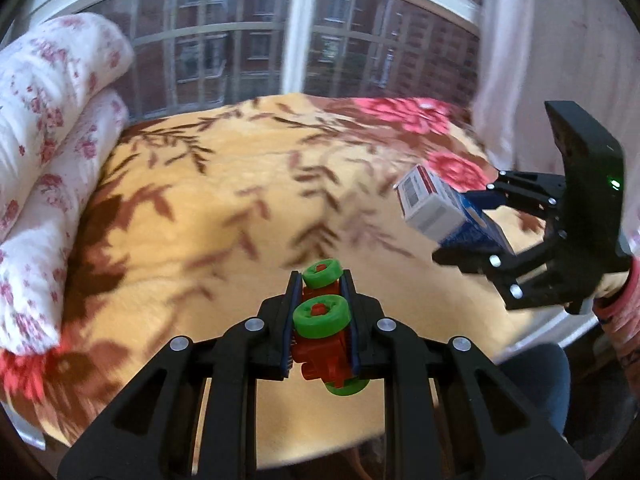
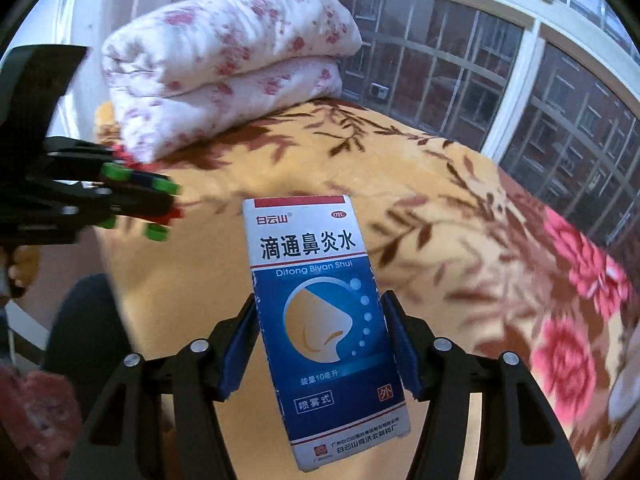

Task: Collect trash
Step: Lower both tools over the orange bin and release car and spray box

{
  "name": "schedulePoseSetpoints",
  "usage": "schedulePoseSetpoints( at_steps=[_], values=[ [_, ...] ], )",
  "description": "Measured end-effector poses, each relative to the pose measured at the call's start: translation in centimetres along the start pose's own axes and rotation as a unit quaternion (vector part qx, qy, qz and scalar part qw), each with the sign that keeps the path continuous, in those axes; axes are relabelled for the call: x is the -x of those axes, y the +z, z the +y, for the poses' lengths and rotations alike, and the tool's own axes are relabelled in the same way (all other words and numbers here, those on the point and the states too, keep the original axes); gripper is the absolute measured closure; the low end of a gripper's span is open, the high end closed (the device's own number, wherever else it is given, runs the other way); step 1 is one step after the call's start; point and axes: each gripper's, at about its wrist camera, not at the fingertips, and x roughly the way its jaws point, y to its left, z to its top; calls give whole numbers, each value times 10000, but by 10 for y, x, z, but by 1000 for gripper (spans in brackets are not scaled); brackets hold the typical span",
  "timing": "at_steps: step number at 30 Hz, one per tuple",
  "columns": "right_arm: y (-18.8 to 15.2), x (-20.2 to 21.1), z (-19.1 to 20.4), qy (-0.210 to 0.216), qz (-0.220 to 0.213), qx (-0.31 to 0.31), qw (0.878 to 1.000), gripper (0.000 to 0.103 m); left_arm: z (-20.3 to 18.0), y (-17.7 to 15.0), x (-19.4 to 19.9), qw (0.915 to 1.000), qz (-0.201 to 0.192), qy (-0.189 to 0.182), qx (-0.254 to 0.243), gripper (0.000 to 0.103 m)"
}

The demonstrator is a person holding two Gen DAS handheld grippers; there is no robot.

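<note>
Behind the bed [image 1: 248, 184], with its yellow floral blanket, a wide window [image 1: 248, 40] shows brick buildings, and a folded quilt [image 2: 224, 64] lies at one end. Our left gripper [image 1: 320, 300] is nearly closed on a red toy with green wheels [image 1: 320, 316]; our right gripper [image 2: 320, 340] stands about half open, pads pressing the sides of a blue-and-white medicine box [image 2: 320, 312]. Both are lifted clear of the blanket. We should keep both grips firm and steady while carrying them; no bin is in view.
</note>
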Motion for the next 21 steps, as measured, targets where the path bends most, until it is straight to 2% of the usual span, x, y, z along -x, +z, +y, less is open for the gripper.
schedulePoseSetpoints(
  at_steps=[4,10,16,21],
  values=[
    [-47,43,28,292,-128,-339,9989,43,-31,-26,9,9995,121,-266,-128,84],
    [-104,69,64,389,36,-633,9972,43,-69,-69,6,9966,459,-554,-391,84],
    [-154,71,85,212,344,-1118,9929,43,-96,-121,-14,9901,1070,-730,-544,84],
    [-188,52,87,55,782,-1710,9822,43,-109,-162,-45,9820,1619,-820,-520,84]
  ],
)
